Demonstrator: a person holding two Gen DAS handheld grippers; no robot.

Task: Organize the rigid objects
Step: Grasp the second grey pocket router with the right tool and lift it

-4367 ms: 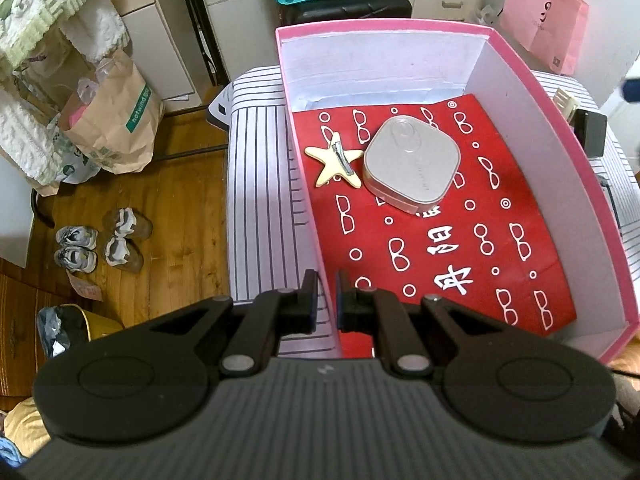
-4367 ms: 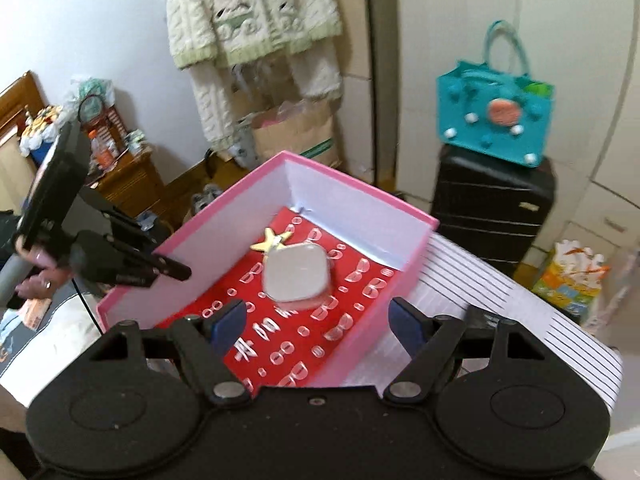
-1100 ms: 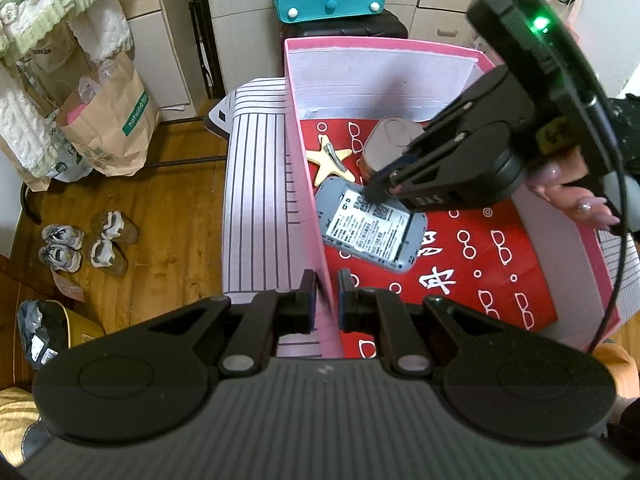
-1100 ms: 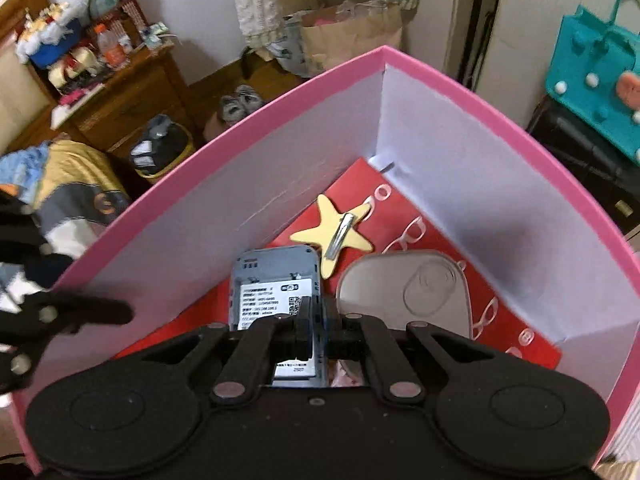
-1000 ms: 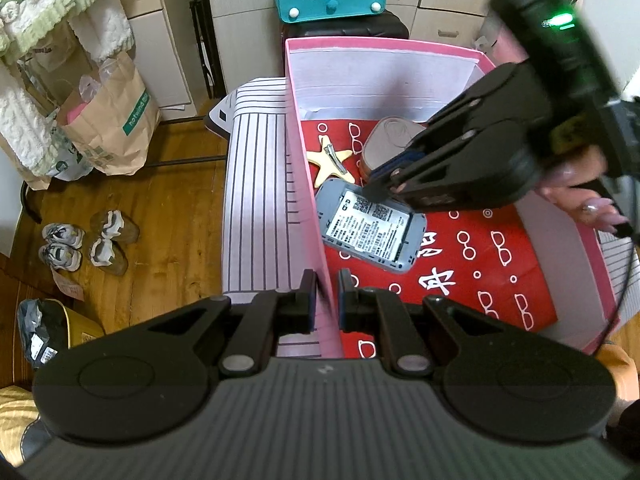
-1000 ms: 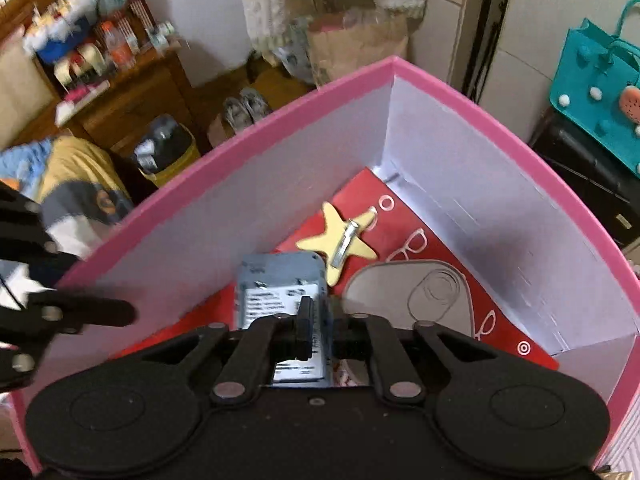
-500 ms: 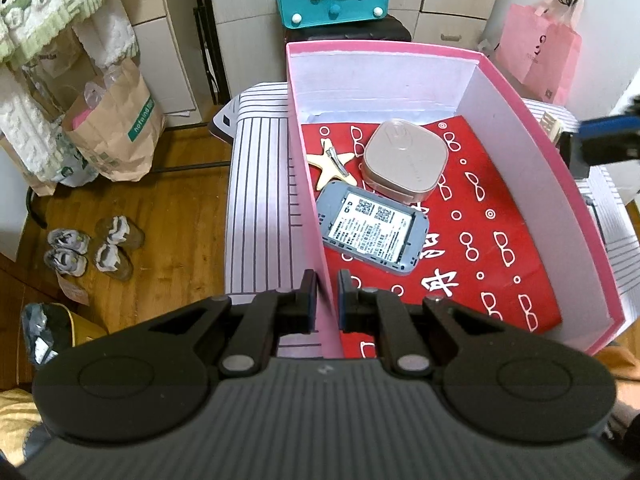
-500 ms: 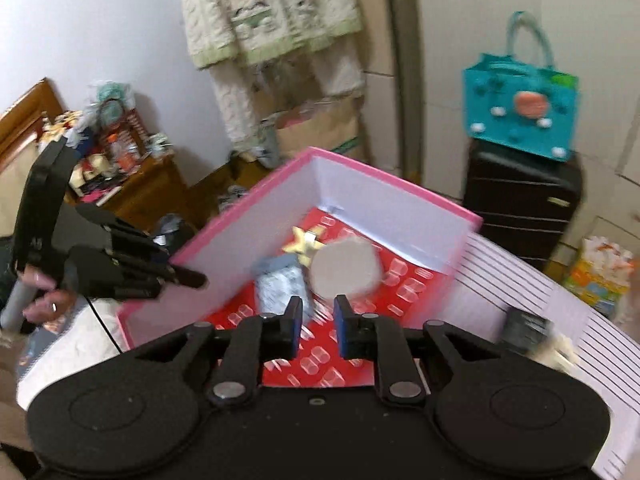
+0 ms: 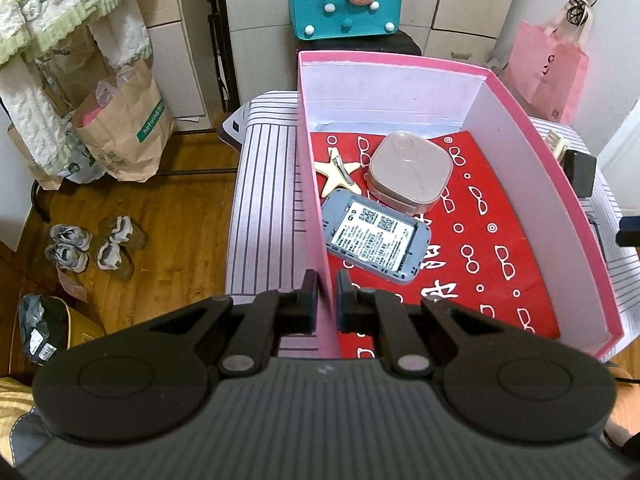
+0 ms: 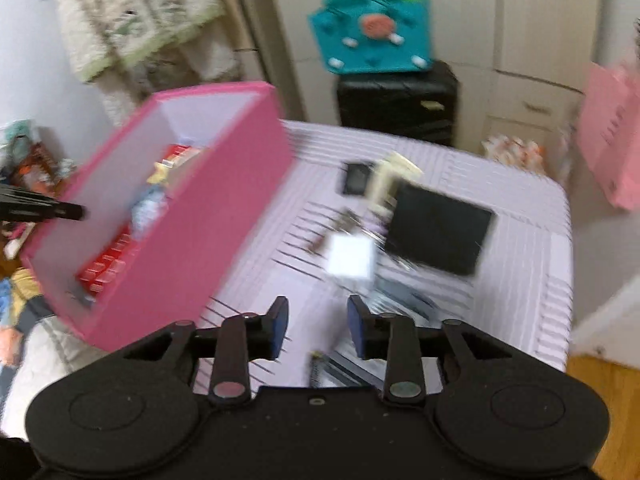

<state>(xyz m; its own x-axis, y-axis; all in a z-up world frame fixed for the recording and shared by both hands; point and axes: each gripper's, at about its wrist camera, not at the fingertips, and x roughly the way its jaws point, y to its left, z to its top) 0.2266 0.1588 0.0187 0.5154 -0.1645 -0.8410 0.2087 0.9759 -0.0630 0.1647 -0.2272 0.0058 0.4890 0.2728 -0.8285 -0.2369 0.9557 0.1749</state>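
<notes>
Pink cardboard box [image 9: 520,92] on the striped tabletop [image 10: 480,208] holds case, router and star clip; left tongs [image 9: 323,292] pinch its wall. Right tongs [image 10: 318,328], just opening, empty, should next fetch the black square [image 10: 438,236] beside the box.

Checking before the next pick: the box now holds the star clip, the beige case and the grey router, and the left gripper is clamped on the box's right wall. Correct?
Nearly. The left gripper clamps the pink box's left wall, as the left wrist view shows. The star clip, beige case and grey router are inside.
</notes>
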